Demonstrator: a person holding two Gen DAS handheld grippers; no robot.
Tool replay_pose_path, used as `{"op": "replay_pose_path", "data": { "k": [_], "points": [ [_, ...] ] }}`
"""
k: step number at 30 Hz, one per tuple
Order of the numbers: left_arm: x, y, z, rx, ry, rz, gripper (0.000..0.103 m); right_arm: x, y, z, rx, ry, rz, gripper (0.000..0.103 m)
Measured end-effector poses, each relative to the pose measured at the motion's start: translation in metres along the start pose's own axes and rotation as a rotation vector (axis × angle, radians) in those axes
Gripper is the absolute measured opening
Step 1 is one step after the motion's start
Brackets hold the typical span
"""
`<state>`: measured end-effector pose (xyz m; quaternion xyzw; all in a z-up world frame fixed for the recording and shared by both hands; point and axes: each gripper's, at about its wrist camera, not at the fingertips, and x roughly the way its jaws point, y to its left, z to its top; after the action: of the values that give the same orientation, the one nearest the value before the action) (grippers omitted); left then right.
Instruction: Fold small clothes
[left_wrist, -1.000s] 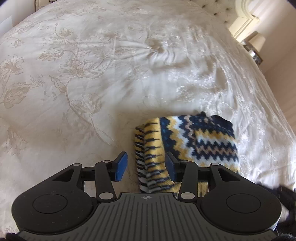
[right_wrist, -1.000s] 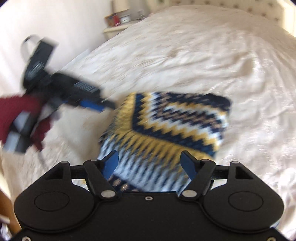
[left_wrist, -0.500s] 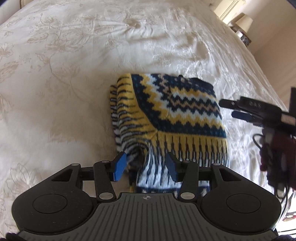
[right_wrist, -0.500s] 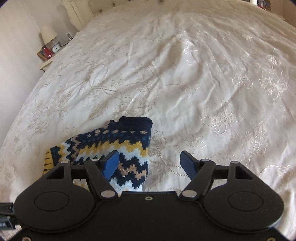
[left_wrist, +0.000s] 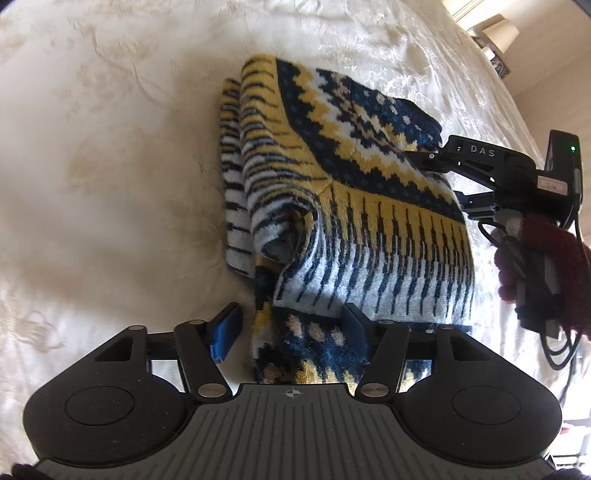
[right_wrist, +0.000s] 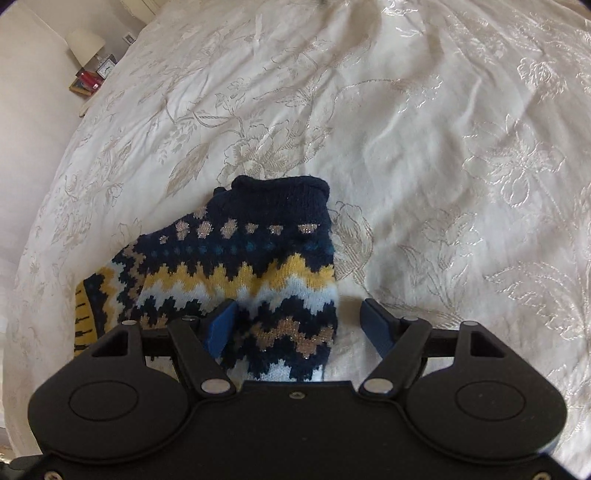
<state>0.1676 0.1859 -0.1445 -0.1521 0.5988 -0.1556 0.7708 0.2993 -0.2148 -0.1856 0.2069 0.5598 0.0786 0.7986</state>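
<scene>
A small knitted sweater with navy, yellow and white zigzag bands lies folded on the cream bedspread. My left gripper is open, its blue pads on either side of the sweater's near edge, low over the cloth. My right gripper is open over the sweater's navy collar end, with the cloth between the pads. In the left wrist view the right gripper reaches in from the right, its fingertips at the sweater's far right edge.
The embroidered bedspread spreads out all around the sweater. A bedside table with a lamp, a clock and red items stands at the far left. Another lamp stands beyond the bed. A dark red sleeve holds the right gripper.
Both grippers have moved in closer and lower over the sweater. The sweater's edges now lie between each pair of open pads. The sweater itself has not shifted.
</scene>
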Motion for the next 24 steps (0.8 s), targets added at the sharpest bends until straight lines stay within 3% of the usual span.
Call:
{"op": "replay_pose_path", "data": {
  "k": [4, 8, 11, 13, 15, 17, 24],
  "points": [
    [0.013, 0.007, 0.004, -0.064, 0.013, -0.057, 0.068, 0.002, -0.007, 0.0, 0.028, 0.009, 0.065, 0.077],
    [0.021, 0.013, 0.01, -0.104, 0.031, -0.128, 0.069, 0.002, -0.011, -0.002, 0.037, 0.013, 0.125, 0.078],
    [0.028, 0.017, 0.011, -0.157, 0.057, -0.24, 0.065, 0.002, -0.016, -0.006, 0.066, 0.017, 0.189, 0.078],
    [0.031, 0.019, 0.008, -0.187, 0.072, -0.285, 0.055, 0.001, -0.02, -0.01, 0.094, 0.021, 0.227, 0.077],
    [0.029, 0.014, 0.006, -0.166, 0.072, -0.303, 0.047, -0.001, -0.02, -0.014, 0.102, 0.034, 0.253, 0.056],
    [0.025, 0.005, 0.003, -0.129, 0.051, -0.312, 0.047, -0.007, -0.019, -0.017, 0.104, 0.031, 0.257, 0.048],
    [0.008, -0.033, -0.028, -0.109, 0.03, -0.36, 0.047, -0.051, -0.02, -0.024, 0.086, 0.021, 0.277, 0.046]
  ]
}}
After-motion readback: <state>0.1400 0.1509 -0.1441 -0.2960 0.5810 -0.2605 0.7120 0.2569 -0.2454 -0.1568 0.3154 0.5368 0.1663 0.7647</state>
